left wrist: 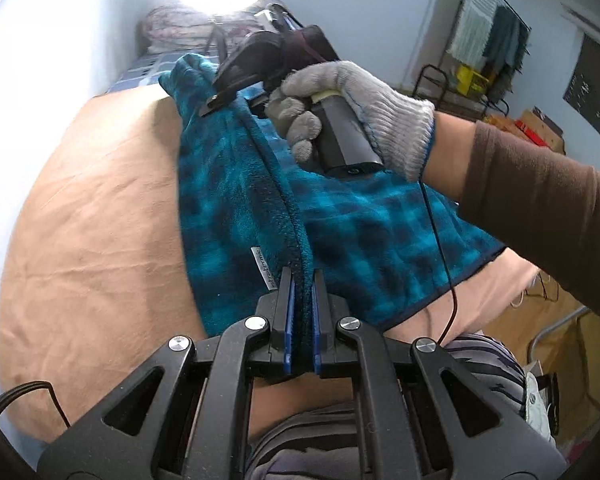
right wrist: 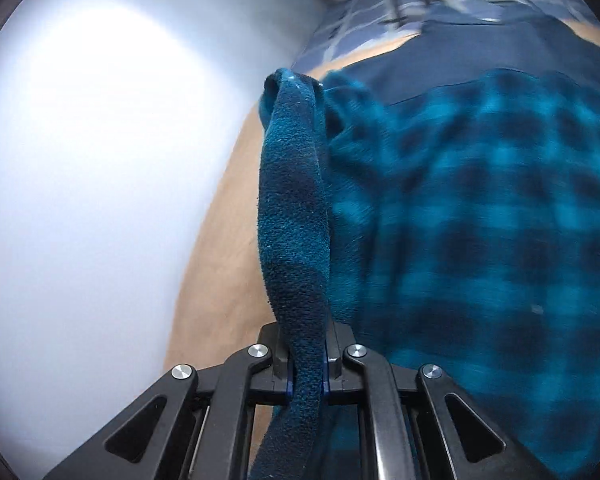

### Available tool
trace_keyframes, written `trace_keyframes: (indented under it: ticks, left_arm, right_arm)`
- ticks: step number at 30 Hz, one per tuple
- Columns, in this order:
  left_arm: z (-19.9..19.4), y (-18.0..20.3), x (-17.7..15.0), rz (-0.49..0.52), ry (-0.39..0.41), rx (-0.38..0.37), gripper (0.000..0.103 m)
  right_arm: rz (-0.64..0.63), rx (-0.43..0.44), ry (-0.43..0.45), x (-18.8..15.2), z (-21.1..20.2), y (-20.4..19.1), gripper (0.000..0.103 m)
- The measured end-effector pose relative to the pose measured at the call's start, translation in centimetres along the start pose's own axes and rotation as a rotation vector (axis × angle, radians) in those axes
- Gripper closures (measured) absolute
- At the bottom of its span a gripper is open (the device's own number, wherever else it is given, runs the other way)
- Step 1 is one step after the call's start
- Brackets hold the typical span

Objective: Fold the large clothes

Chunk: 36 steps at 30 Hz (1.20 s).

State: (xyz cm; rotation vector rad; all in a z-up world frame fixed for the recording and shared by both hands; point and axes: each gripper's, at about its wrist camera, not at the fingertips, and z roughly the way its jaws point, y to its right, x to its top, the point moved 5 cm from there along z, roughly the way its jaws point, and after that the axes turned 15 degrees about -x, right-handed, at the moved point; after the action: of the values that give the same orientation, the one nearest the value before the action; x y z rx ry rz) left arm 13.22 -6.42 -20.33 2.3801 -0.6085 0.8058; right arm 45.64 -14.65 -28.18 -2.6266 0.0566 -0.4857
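Both grippers clamp one folded edge of the teal plaid fleece (left wrist: 236, 200), left gripper (left wrist: 302, 280) near, right gripper (left wrist: 220, 102) far, edge running lengthwise over the bed (left wrist: 92, 208).

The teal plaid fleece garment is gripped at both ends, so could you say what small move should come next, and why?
Probably carry the pinched edge across. The left gripper and right gripper each clamp the teal plaid fleece garment, doubled along one fold, over the tan bed sheet.
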Motion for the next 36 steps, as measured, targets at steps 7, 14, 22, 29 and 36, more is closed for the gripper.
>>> trace_keyframes:
  ticks: [7, 14, 22, 29, 36]
  left_arm:
    - [3.1, 1.6, 0.1, 0.02, -0.073, -0.018, 0.099]
    - [4.1, 3.3, -0.2, 0.032, -0.11, -0.094, 0.098]
    - [-2.3, 1.4, -0.3, -0.027, -0.007, -0.091, 0.079]
    - [-4.7, -5.2, -1.7, -0.157, 0.04, -0.001, 0.079]
    - [-2.3, -6.9, -1.8, -0.175, 0.032, -0.019, 0.079]
  right_arm:
    - [0.114, -0.058, -0.004, -2.3, -2.0, 8.0, 0.097]
    - [0.082, -0.162, -0.038, -3.0, -0.9, 9.0, 0.097]
    - [0.023, -0.22, -0.032, -2.0, -1.0, 6.2, 0.074]
    - [-0.046, -0.232, 0.042, -5.7, -7.5, 5.3, 0.072]
    - [-0.206, -0.234, 0.053, -10.0, -9.6, 3.0, 0.072]
